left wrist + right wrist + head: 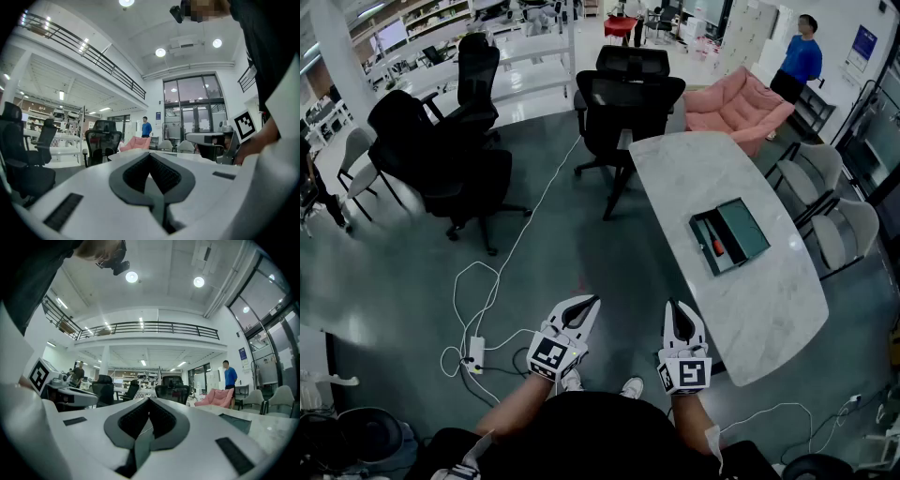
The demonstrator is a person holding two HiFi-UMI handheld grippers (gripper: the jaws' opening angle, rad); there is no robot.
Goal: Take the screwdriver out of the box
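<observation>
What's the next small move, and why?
Probably carry the right gripper forward toward the open box on the marble table. The red-handled screwdriver lies inside it, while that gripper is well short of the box, jaws together and empty.

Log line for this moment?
phase: before reach | left gripper: shut, empty | right gripper: shut, empty | red-handled screwdriver: inside open dark-green box on white marble table

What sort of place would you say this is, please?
Most likely an open-plan office or lab workspace: black swivel chairs stand around a marble-topped table, and a mezzanine railing runs overhead.
</observation>
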